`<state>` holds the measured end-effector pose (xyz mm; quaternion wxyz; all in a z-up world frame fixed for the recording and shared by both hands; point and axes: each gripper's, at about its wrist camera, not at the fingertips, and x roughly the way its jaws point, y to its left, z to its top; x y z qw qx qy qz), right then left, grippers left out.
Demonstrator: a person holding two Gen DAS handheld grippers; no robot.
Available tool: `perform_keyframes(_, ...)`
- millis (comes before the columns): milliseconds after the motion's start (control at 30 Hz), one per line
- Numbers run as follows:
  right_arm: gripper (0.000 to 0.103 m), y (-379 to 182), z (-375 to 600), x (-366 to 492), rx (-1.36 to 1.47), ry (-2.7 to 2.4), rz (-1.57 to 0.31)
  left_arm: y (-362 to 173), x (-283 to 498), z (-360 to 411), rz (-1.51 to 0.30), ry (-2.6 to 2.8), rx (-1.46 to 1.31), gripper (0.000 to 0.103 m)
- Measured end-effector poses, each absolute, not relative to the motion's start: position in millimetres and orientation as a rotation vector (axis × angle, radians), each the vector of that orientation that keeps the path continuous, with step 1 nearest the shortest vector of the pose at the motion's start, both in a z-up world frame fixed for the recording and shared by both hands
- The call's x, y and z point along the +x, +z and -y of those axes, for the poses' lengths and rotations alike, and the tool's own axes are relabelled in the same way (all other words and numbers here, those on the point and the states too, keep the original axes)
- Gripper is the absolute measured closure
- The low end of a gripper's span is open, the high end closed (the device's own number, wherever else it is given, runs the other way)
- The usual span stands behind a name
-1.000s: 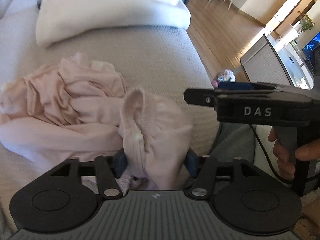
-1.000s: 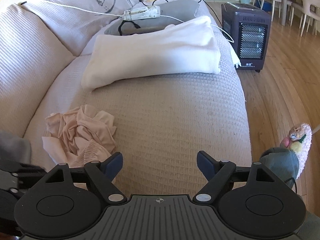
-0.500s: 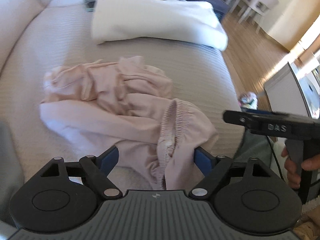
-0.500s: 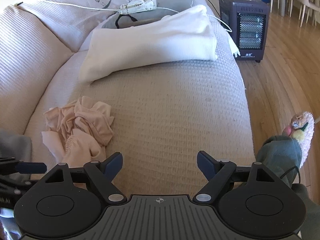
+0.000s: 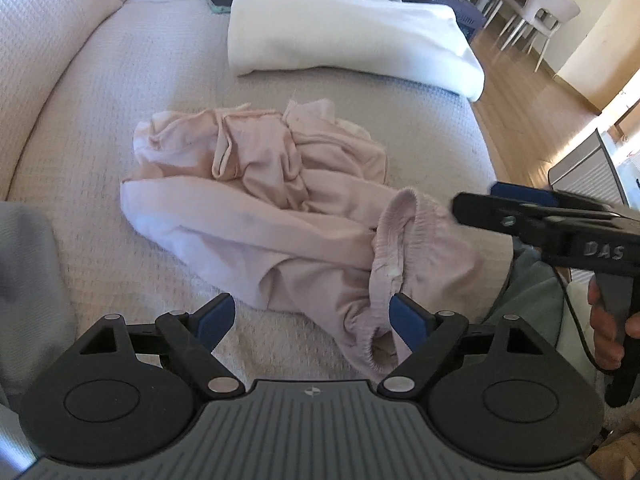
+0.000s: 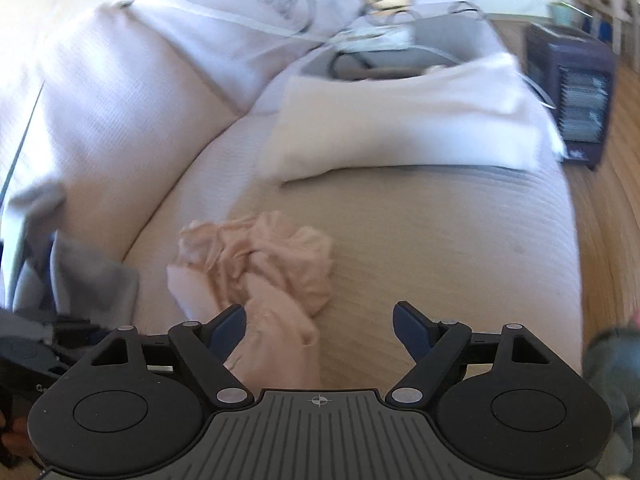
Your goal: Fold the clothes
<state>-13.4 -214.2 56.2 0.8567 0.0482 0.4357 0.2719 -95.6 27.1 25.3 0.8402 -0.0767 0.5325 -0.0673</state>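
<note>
A crumpled pink garment (image 5: 256, 200) lies on the beige sofa seat (image 5: 120, 92). Its elastic waistband (image 5: 394, 240) curls up at the near right end. My left gripper (image 5: 312, 316) hovers just above that end with its jaws opening; cloth lies between them, against the right finger only, and no pad presses it. In the blurred right wrist view the pink garment (image 6: 256, 264) reaches in between the jaws of my right gripper (image 6: 320, 324), close to the left finger; these jaws are closing but still wide. The right gripper (image 5: 520, 216) also shows beside the waistband.
A folded white blanket (image 5: 344, 36) lies across the seat behind the garment, with a phone (image 5: 218, 0) near it. A dark heater (image 6: 576, 92) stands on the wooden floor past the sofa's end. Grey cloth (image 5: 24, 280) sits at the near left.
The left jaws have spread and let go of the pink waistband, which now rests on the seat. The right gripper has swung left over the garment's near end and its jaws have narrowed a little.
</note>
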Motion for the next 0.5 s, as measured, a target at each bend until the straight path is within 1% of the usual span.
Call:
perform_keyframes(33,0.032,55.1,207.9,-12.7,0.079,0.59,-0.927,24.2,-96.0,-26.2,-1.129,-0.148,-0.159,0.019)
perform_keyframes(100,0.043,51.4,196.7,-13.7,0.043,0.632,-0.952,22.1,-96.2,-22.9,-1.135,-0.164,-0.147,0.018)
perform_keyframes(133,0.046,49.1,191.6,-14.2,0.026,0.652,-0.965,21.0,-95.9,-21.2,-1.139,-0.171,-0.14,0.018)
perform_keyframes(167,0.053,45.6,187.6,-14.4,0.01,0.663,-0.983,20.2,-95.6,-19.9,-1.144,-0.176,-0.137,0.018)
perform_keyframes(200,0.069,40.8,186.1,-13.5,0.001,0.662,-1.008,18.9,-95.2,-18.6,-1.148,-0.179,-0.132,0.018)
perform_keyframes(233,0.077,36.1,184.7,-12.5,-0.009,0.661,-1.033,17.5,-95.4,-17.5,-1.15,-0.182,-0.125,0.018)
perform_keyframes(267,0.088,31.5,183.5,-11.7,-0.018,0.66,-1.056,16.9,-95.4,-16.7,-1.15,-0.183,-0.12,0.018)
perform_keyframes(300,0.093,30.0,186.6,-12.3,-0.028,0.648,-1.065,16.9,-95.2,-16.3,-1.147,-0.183,-0.116,0.017)
perform_keyframes(500,0.098,59.2,234.0,3.9,-0.089,0.449,-0.941,11.6,-89.2,-20.0,-1.145,-0.182,-0.114,0.016)
